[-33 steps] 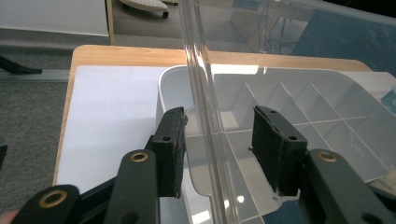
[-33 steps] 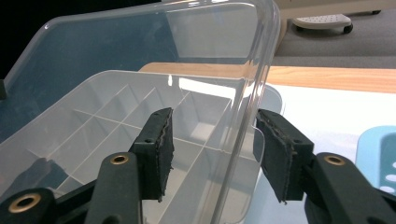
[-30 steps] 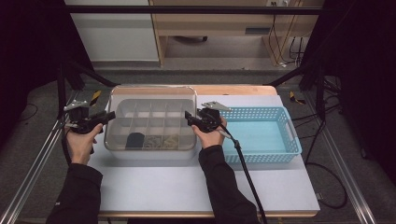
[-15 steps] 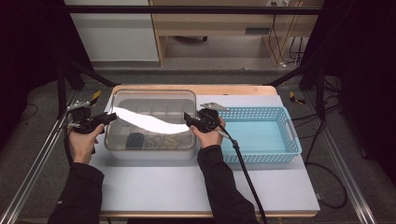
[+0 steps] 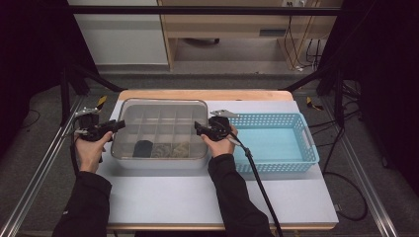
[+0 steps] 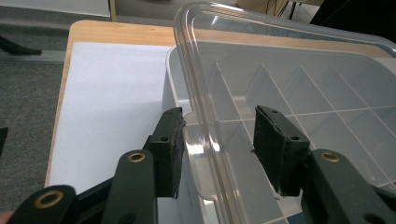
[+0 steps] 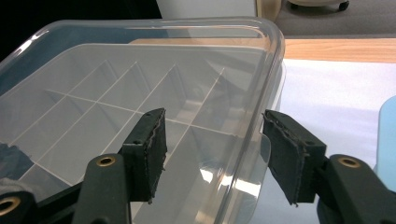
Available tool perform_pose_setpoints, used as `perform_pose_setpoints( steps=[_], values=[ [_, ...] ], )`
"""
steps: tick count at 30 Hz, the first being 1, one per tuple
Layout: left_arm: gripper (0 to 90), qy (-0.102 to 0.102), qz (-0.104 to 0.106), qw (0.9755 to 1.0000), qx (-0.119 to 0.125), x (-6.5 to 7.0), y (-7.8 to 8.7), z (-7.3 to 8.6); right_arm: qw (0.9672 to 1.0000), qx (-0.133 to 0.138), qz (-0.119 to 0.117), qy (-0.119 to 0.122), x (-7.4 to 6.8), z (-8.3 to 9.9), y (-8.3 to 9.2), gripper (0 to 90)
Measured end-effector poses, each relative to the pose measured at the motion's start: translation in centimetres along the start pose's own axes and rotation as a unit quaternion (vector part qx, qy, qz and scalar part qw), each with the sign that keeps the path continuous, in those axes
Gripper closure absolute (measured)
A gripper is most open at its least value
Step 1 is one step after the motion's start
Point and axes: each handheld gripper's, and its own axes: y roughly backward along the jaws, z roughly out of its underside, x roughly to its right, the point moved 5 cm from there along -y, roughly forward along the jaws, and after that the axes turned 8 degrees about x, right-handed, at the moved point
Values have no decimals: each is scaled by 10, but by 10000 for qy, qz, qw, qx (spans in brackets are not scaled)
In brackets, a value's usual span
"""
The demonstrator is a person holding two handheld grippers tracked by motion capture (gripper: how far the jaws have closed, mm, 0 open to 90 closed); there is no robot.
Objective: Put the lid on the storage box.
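Since the earlier frames the clear lid (image 5: 163, 129), which a half second ago caught a bright glare while tilted, has settled flat onto the divided storage box (image 5: 158, 163); both hands have kept their places at its ends. At the box's left end, the left gripper (image 5: 120, 124) has its jaws standing wide astride the lid's rim (image 6: 205, 135), one pad outside and one over the compartments, neither pressing on the plastic; the right gripper (image 5: 196, 127) at the box's right end has just been opening, its jaws likewise set wide with the lid's edge (image 7: 266, 93) between them and untouched. Seated on the box, the lid covers a grid of compartments; along the near row lie a dark item (image 5: 143, 148) and two mottled ones (image 5: 170, 149), too small to name. Sitting on the white surface (image 5: 197, 197), the box has a light blue perforated basket (image 5: 276, 143) just beside its right end; a black cable (image 5: 257, 182) trails from the right gripper over the person's sleeve.
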Motion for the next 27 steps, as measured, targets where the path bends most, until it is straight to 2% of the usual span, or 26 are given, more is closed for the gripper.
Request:
perform_pose_setpoints(
  steps=[6,15,18,19,24,27],
  values=[
    [518,-85,-70,9999,-82,-1,-4,2,10000,-49,14,27,1,2,-2,408],
    [519,-107,-125,9998,-140,-2,-8,6,9999,-100,37,43,2,4,-4,407],
    [524,-215,-202,9994,-172,-1,-10,7,9999,-118,51,58,2,5,-4,406],
    [533,-311,-270,9990,-171,-1,-11,8,9999,-135,50,45,1,5,-4,406],
    [545,-192,-205,9995,-171,-3,-11,8,9999,-141,72,50,2,6,-5,404],
    [541,-172,-191,9995,-166,-3,-11,8,9998,-187,51,96,0,7,-6,354]
  ],
)
